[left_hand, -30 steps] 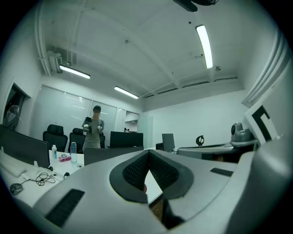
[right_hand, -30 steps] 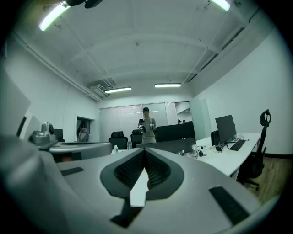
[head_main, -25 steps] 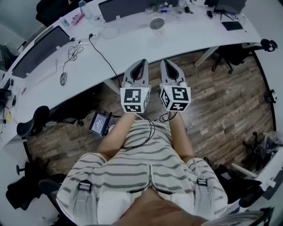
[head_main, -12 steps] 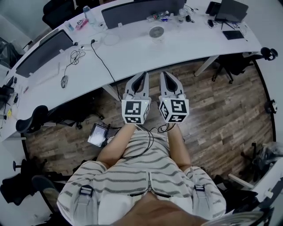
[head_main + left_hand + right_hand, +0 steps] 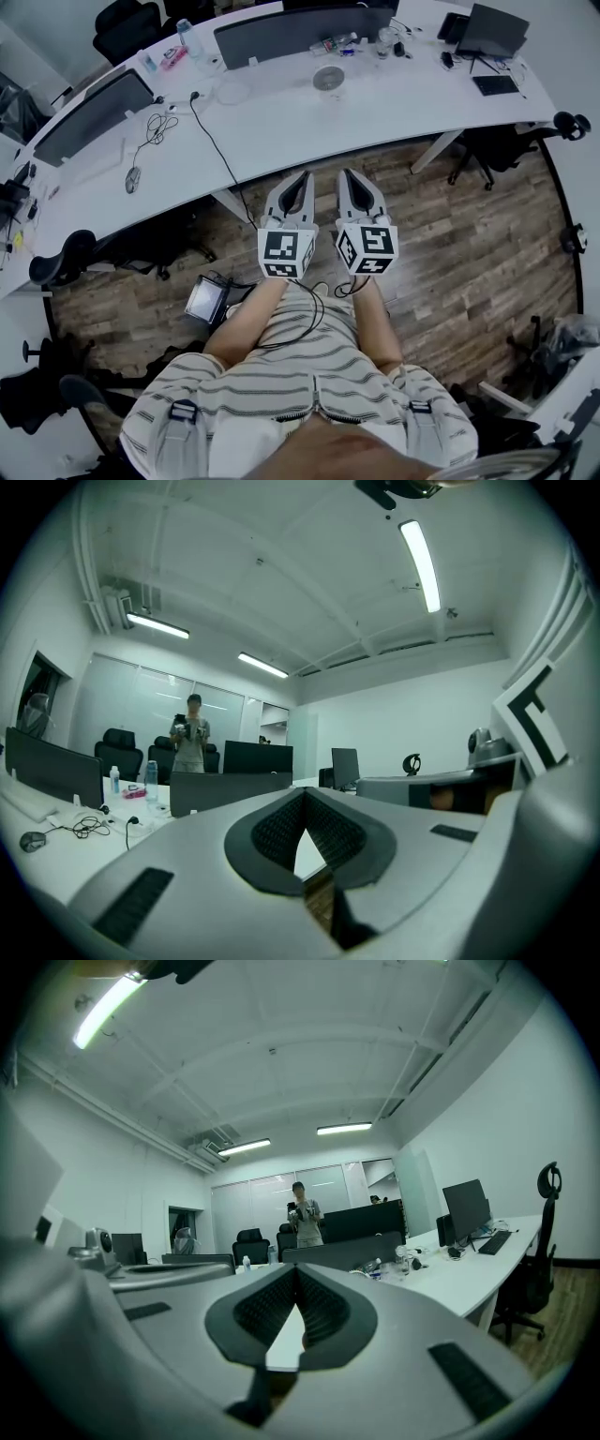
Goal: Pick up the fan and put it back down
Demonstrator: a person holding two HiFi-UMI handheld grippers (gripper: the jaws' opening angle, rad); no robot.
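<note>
The fan (image 5: pixel 328 79), small, round and grey, stands on the long curved white desk (image 5: pixel 281 122) near its far side. My two grippers are held side by side over the wooden floor, short of the desk's near edge, and point at the desk. The left gripper (image 5: pixel 302 175) is shut with nothing in it, its pads meeting at the tip in the left gripper view (image 5: pixel 305 794). The right gripper (image 5: pixel 343 173) is likewise shut and empty, as the right gripper view (image 5: pixel 296 1269) shows. I cannot make out the fan in either gripper view.
Dark monitors (image 5: pixel 291 28), a black cable (image 5: pixel 211 117), a mouse (image 5: pixel 132 180), a water bottle (image 5: pixel 185 37) and a laptop (image 5: pixel 490 33) lie on the desk. Office chairs (image 5: pixel 487 145) stand at the right. A person (image 5: pixel 302 1211) stands beyond the desk.
Both grippers have drawn back from the desk edge toward my body, still side by side and shut. The fan has not moved.
</note>
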